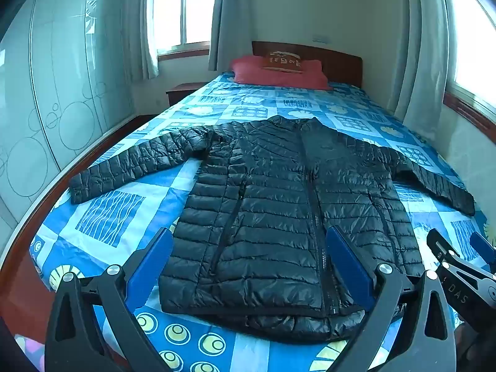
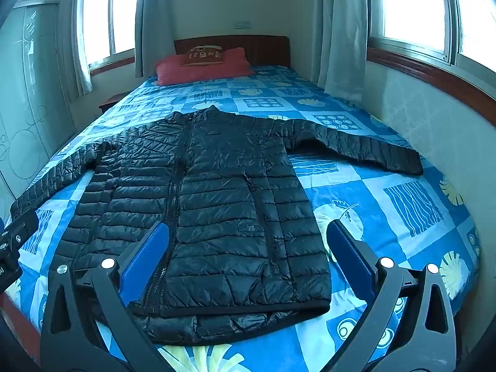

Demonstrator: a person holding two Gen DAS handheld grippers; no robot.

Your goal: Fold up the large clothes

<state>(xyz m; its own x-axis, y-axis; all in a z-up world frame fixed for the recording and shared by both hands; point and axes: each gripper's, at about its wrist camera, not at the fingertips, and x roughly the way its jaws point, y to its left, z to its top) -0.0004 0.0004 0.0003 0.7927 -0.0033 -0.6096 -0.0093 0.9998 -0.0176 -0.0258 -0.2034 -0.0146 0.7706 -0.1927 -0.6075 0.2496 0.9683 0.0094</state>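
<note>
While zipped, black jacket (image 1: 272, 217) lies flat — sleeves spread | bed (image 1: 102, 217)

A bed (image 1: 102, 217) is filling the room, wearing a blue patchwork sheet printed with leaves, rings and wavy lines. At its far end a red pillow (image 1: 279, 76) is lying against the dark wooden headboard (image 1: 338, 62), with a small brown cushion (image 1: 283, 62) resting on top. Grey curtains (image 2: 338, 37) are hanging beside the bed's windows, and a frosted wardrobe (image 1: 62, 93) is standing along its left.
</note>
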